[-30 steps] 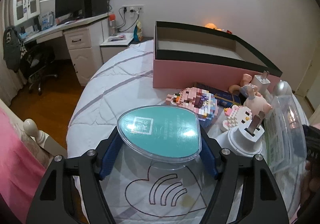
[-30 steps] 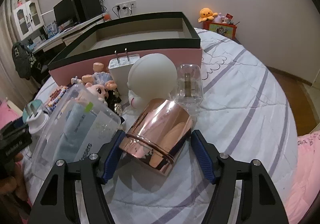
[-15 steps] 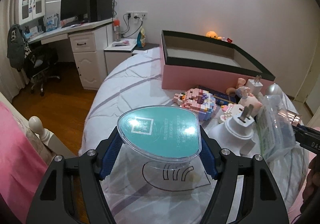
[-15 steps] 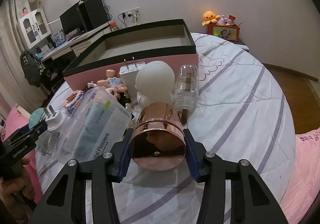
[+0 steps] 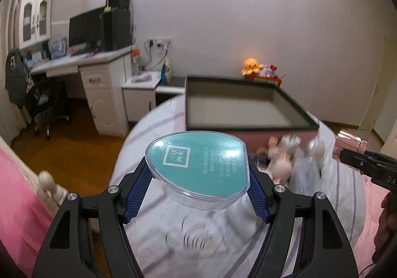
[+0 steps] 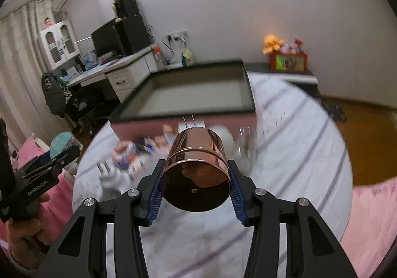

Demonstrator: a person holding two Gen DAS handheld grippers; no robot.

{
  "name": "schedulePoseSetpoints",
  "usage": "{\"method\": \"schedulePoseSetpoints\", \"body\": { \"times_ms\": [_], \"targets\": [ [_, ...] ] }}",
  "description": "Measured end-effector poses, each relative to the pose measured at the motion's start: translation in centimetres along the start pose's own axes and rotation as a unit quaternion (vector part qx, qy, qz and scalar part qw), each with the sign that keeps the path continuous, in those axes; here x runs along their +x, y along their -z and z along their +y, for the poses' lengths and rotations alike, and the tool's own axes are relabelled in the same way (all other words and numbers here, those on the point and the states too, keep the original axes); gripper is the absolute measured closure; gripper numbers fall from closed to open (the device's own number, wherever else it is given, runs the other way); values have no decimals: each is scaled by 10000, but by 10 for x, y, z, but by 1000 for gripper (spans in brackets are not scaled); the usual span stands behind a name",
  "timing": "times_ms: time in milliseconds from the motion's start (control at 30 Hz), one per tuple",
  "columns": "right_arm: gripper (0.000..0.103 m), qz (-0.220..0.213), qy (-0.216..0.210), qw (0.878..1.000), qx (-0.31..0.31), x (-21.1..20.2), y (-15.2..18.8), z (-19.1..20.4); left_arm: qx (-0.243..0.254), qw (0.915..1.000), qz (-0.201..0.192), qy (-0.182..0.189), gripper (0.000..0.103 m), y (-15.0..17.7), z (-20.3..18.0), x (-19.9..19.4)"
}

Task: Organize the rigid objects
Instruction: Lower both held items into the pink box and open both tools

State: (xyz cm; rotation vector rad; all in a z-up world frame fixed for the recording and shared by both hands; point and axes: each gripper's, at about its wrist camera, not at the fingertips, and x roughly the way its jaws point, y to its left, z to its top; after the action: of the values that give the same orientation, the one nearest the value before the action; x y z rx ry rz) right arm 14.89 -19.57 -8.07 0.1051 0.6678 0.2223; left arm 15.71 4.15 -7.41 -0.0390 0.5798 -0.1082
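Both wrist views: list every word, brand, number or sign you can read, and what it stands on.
"T-SONIC" on the teal label of the clear case in the left claw; the Chinese lines beside it and the boxed white logo are too small to read.
"GenRoboLAI", roughly, on the left claw's body in the right wrist view; partly blurred.
"DA", cut off, on the right claw's body in the left wrist view.
Copper cup in the right claw: no text.

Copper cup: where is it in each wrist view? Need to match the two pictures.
Left wrist view: copper cup at the far right edge, in the right tongs.
Right wrist view: copper cup at centre, clamped between the right tongs, base toward the camera.
Shared landmark: the pink box with the dark rim, behind the cup.
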Motion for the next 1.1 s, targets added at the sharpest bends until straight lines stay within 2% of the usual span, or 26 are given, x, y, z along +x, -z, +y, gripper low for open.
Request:
{"method": "schedulePoseSetpoints", "body": {
  "times_ms": [167, 300, 567, 700, 733, 767, 800, 867, 1100],
  "targets": [
    [55, -68, -28, 9996, -280, 27, -43, 6, 188, 9997, -112, 84, 30, -40, -15, 20],
    [55, 155, -46, 9996, -239, 68, -66, 0, 303, 9994, -31, 140, 30, -62, -27, 50],
    [54, 763, 84, 9970, -113, 138, -84, -13, 248, 9975, 643, 168, 30, -81, -41, 136],
    [53, 951, 166, 9953, -28, 153, -80, -19, 283, 9950, 957, 53, 30, -78, -46, 162],
    [43, 932, 203, 9954, -37, 153, -80, -19, 290, 9948, 974, 20, 29, -77, -47, 164],
    [24, 895, 229, 9957, -45, 150, -79, -18, 282, 9947, 992, -7, 26, -75, -47, 165],
    [19, 842, 202, 9962, -43, 147, -79, -18, 269, 9947, 991, -22, 23, -74, -48, 165],
    [18, 757, 212, 9968, -119, 138, -80, -15, 256, 9955, 904, -107, 10, -73, -49, 158],
    [14, 373, 327, 9987, 90, 95, -76, -15, 275, 9978, 519, -296, 3, -76, -45, 115]
  ]
}}
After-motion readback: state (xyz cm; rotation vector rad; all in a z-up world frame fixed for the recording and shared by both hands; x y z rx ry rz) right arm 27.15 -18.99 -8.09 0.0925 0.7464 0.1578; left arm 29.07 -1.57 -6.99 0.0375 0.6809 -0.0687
